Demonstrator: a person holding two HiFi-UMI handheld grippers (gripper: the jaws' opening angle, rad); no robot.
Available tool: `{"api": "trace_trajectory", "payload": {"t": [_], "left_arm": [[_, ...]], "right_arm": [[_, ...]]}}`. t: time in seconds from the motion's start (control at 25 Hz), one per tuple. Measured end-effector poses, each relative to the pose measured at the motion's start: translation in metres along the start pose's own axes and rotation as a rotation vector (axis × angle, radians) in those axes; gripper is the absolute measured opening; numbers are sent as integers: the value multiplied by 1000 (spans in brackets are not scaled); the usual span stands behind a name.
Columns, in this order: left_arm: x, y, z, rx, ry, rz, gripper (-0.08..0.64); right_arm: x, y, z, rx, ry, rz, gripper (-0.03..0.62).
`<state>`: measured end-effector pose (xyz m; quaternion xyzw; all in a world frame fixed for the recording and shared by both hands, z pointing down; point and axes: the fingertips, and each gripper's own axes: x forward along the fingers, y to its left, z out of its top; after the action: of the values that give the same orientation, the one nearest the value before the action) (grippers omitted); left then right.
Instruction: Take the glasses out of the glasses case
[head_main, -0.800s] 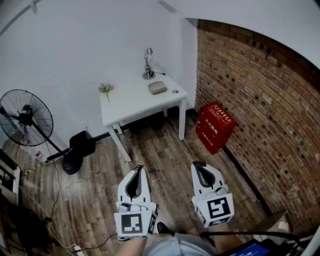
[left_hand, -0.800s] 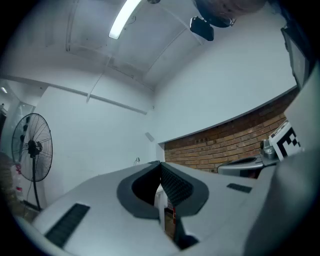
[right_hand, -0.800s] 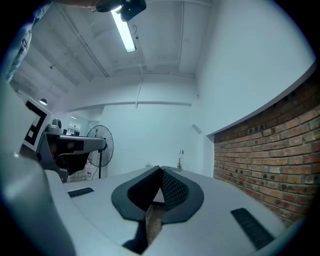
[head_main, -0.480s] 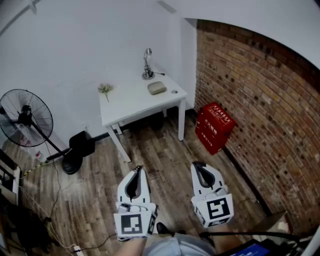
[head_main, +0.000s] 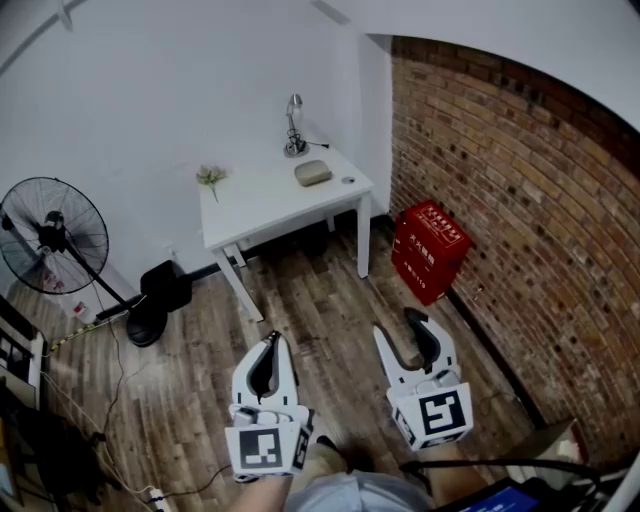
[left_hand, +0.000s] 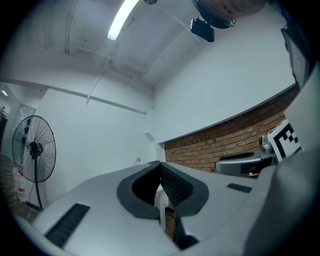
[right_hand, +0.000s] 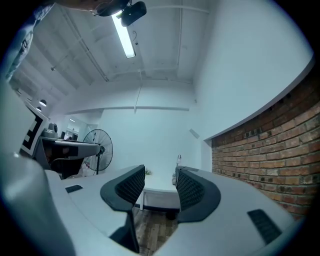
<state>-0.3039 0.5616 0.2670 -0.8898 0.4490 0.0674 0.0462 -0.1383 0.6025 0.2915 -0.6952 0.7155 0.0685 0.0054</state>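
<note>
Two grippers, one fan (head_main: 50, 236), one table (head_main: 260, 205), one glasses case (head_main: 313, 173), one lamp (head_main: 295, 130) and one red box (head_main: 430, 250) show. The fan stands far left of the fingers. The left gripper (head_main: 272, 338) has its jaws pressed together on nothing. The right gripper (head_main: 397, 325) has its jaws spread wide and empty; half a second ago they were together. The glasses case lies on the white table beside the lamp, well ahead of both fingertip pairs. Wooden floor (head_main: 320, 300) lies below the fingers, with the brick wall (head_main: 520, 200) and the red box to their right.
</note>
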Motion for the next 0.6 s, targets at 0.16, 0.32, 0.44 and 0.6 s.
{"api": "trace_trajectory", "payload": {"t": [0.16,0.32,0.44,0.6], "left_arm": [[-1,-1,-11,-2,22,3,6],[9,11,-20,-16,37,14,6],[24,18,-30,-23,43,21,6],[56,32,-48,-35,67,19,6]], "right_arm": [[1,-5,-5,-4,5,-6,209],[14,-7,-13,-8,23,-9,210],[29,-10,-25,-5,41,-4,210],[62,-19,-38,-1,65,-7,212]]}}
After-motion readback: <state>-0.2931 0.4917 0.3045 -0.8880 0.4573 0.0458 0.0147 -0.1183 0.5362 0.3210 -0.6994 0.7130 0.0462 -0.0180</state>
